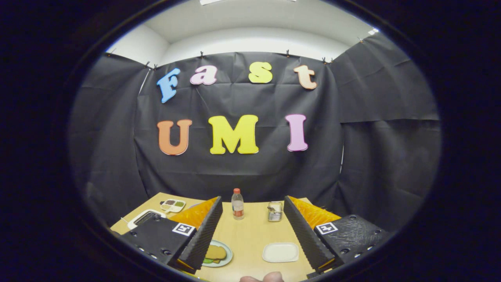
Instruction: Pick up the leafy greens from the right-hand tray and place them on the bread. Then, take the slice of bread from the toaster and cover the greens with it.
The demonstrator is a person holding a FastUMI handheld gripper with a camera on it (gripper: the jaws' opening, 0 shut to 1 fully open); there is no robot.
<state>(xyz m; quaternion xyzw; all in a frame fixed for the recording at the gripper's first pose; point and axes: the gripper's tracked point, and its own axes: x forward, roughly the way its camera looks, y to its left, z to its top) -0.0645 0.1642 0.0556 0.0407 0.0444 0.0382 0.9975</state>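
Gripper [253, 231] fingers spread wide and empty above the wooden table [250, 235]; the tan bread slice [215, 252] already caps the green leaves on the round plate [227, 258], so a careless sweep could dislodge it.

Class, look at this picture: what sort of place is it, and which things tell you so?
Probably a staged recording booth set up as a kitchen table: black cloth walls around a wooden table with a plated sandwich, a bottle and a toaster. The hand-held gripper is open above the table.
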